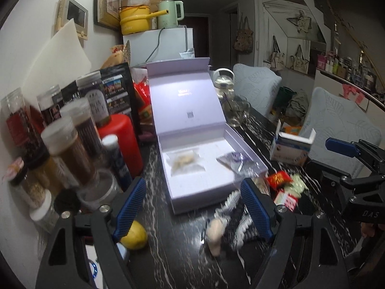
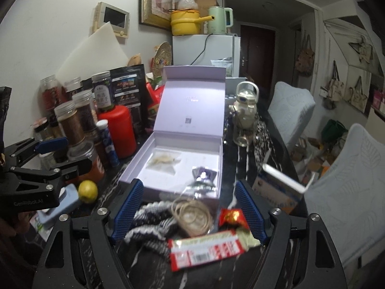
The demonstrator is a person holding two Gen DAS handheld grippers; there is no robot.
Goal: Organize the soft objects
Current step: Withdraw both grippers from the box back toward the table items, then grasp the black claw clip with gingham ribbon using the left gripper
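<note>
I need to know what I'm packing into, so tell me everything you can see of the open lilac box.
The lilac box is a rigid, card-like gift box standing on the dark marbled table among jars and snack packs. Its hinged lid stands open and upright at the back, showing small print on its inner face. The shallow white interior holds a clear bag of pale pieces on the left and a purple-printed clear packet at the front right. Neither tool touches it.

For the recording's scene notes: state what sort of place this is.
Most likely a lived-in flat's kitchen-dining corner: a small white fridge carrying a yellow pot and green kettle, spice jars crowding a dark marble table, and covered chairs alongside.
</note>
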